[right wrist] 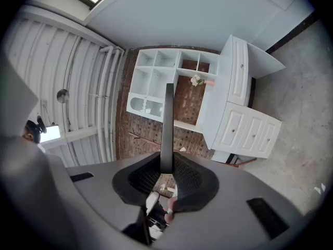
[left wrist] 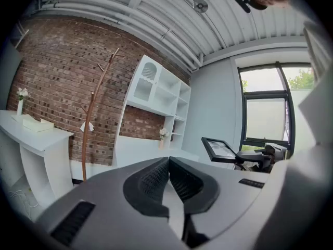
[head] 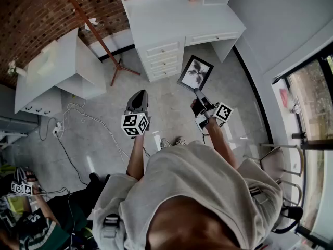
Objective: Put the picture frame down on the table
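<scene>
Black-edged, the single picture frame (head: 195, 72) hung in mid-air at centre right of the head view, well apart from the white surface (head: 177, 14) at upper centre. The right claw (head: 197, 91) pinched its lower edge, apparently for carrying. The left claw (head: 139, 94) was pressed together, empty and likely spare. Count: one frame, two claws.
</scene>
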`<state>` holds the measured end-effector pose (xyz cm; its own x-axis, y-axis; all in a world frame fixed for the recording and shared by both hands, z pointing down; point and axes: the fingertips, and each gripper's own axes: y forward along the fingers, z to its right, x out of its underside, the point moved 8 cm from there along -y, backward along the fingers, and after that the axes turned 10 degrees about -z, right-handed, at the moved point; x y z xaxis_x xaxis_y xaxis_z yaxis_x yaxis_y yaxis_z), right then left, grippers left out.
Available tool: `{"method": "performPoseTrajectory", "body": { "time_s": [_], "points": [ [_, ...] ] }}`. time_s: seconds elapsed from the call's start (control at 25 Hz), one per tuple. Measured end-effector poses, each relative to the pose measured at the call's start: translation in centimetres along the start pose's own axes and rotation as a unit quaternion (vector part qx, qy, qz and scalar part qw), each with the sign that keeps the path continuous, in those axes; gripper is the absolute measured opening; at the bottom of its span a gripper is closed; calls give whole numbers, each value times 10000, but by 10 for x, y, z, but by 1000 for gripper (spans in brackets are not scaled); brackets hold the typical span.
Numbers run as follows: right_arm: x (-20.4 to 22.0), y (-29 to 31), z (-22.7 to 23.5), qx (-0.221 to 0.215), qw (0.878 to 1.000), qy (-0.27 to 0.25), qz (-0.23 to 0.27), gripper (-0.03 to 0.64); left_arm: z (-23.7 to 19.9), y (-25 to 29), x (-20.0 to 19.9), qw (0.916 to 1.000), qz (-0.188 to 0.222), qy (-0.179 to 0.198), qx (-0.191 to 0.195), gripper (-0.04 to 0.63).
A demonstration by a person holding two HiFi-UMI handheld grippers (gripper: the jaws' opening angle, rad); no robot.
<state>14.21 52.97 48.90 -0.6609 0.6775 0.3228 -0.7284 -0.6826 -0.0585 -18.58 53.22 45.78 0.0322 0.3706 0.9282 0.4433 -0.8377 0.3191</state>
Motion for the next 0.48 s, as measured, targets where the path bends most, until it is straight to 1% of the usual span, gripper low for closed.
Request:
{"method": "performPoseTrajectory", "body": {
  "time_s": [0.48],
  "points": [
    [-17, -6, -1, -36, 9999, -74, -116, 86, 19, 12, 1, 10000, -17, -30, -8, 17]
  ]
}}
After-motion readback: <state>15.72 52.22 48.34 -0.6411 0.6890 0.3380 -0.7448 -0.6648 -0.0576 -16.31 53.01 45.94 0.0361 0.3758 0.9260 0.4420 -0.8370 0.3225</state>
